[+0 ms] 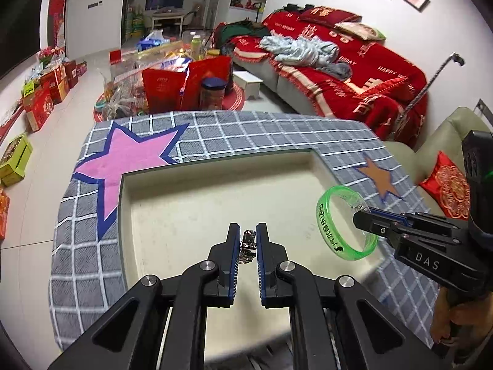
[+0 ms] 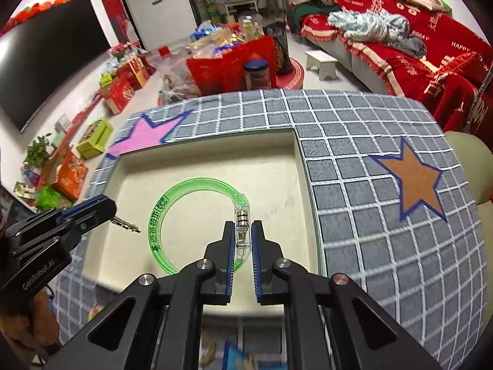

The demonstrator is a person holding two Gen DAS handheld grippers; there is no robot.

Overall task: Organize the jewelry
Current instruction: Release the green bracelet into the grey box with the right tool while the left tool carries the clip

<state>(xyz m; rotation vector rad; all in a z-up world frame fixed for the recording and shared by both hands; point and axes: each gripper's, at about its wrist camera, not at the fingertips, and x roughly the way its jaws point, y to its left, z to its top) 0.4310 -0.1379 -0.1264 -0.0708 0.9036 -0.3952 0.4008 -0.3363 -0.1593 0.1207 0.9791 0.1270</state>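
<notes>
So both grippers are hovering over a shallow cream tray (image 1: 160, 197) with a smooth, slightly scuffed floor and squared-off walls. It sits on a fuzzy grey cloth (image 2: 369, 246) with a white grid, plus a pink star (image 1: 129, 157) and a brown star (image 2: 416, 182) stitched in with blue outlines.

The left gripper (image 1: 248, 240) has its ribbed blue-padded fingers (image 1: 234, 240) clamped on a small shiny metal piece (image 1: 249, 242), chrome-looking and chunky. From the right camera it pokes out past the fingertips like a short knobbly chain, held above the tray floor.

The right gripper (image 2: 242, 237) is pinched onto a see-through green plastic bangle (image 2: 172, 203). The fingers (image 2: 257, 240) squeeze its clear clasp section, the bit with little metal rings inside. The rest of the hoop curves out ahead and to the left of the fingers, over the tray. There's dark green lettering printed along the band.
</notes>
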